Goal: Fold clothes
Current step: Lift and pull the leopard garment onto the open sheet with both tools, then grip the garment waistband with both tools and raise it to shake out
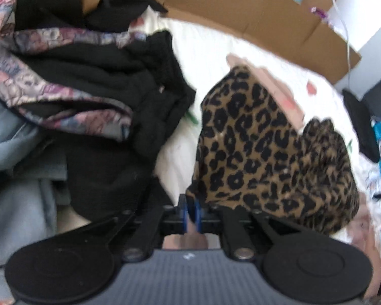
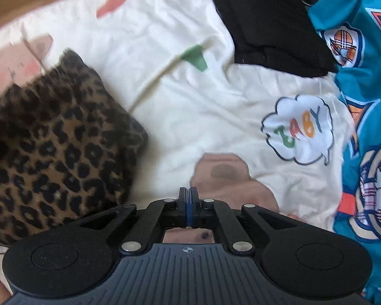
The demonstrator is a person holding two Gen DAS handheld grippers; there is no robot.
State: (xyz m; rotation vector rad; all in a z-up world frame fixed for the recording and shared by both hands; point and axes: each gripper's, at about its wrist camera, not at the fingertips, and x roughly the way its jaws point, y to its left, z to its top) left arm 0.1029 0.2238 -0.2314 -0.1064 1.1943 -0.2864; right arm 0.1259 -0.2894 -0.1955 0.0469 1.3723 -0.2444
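Note:
A leopard-print garment (image 1: 266,152) hangs bunched and lifted above the white printed bedsheet (image 1: 203,50). Its lower left corner runs into my left gripper (image 1: 191,204), which is shut on it. In the right wrist view the same leopard-print garment (image 2: 56,147) fills the left side, blurred. My right gripper (image 2: 188,195) is shut with nothing between its fingers and hovers over the bedsheet (image 2: 190,89), to the right of the garment and apart from it.
A pile of black, floral and grey-blue clothes (image 1: 76,89) lies on the left. A folded black garment (image 2: 269,23) and a teal printed jersey (image 2: 363,101) lie at the right. Flat cardboard (image 1: 254,7) lines the far edge.

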